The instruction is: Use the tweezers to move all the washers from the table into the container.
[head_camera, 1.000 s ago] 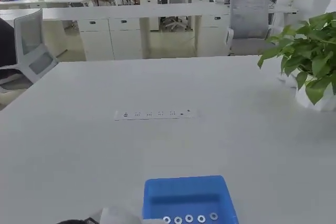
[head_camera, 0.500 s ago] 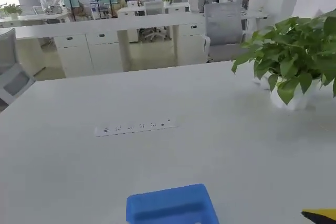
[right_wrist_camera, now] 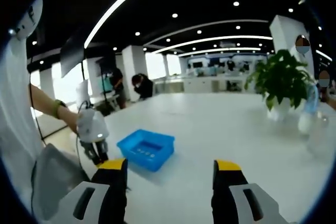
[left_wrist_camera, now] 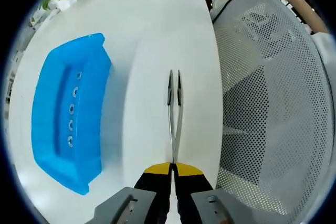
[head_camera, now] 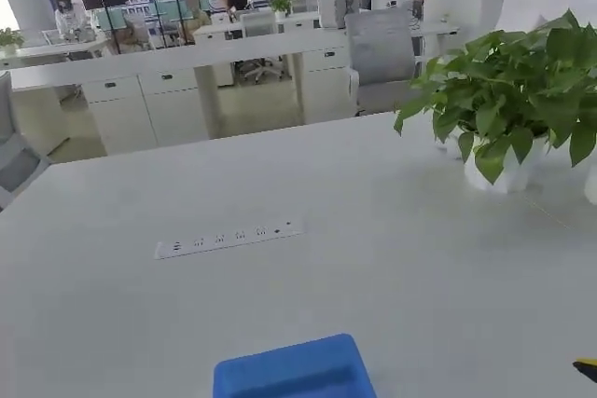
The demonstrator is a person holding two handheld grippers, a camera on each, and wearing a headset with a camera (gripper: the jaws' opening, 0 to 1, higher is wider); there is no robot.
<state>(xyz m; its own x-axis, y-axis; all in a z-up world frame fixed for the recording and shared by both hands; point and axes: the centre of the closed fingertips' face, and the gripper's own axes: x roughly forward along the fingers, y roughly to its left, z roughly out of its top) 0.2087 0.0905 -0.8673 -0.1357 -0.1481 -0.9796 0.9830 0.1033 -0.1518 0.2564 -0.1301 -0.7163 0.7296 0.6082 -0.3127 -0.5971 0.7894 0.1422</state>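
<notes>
A: What is carrying everything?

B: The white bench (head_camera: pixel 392 258) is stretching out ahead, with a potted plant (head_camera: pixel 508 90) standing at its far right. A mesh chair back (left_wrist_camera: pixel 273 103) is sitting just beside the bench's edge.

A: And the container?

B: The blue container (left_wrist_camera: pixel 71 124) is sitting near that same edge. In the left gripper view it is lying to the left of the tweezers, its long side running roughly parallel to them.

A: Which tool is nearer?

B: The left tool (left_wrist_camera: pixel 172 169). In the right gripper view it is hovering just beside the container, while the right tool (right_wrist_camera: pixel 170 169) is hanging further back, jaws spread wide and holding nothing.

A: What is the left one doing?

B: It is clamping the tweezers (left_wrist_camera: pixel 174 114) by their rear end. Their tips are standing slightly apart and carrying nothing.

A: The washers?

B: Five washers (left_wrist_camera: pixel 72 108) are lying in a row inside the container. I cannot tell whether any are waiting on the bench.
</notes>
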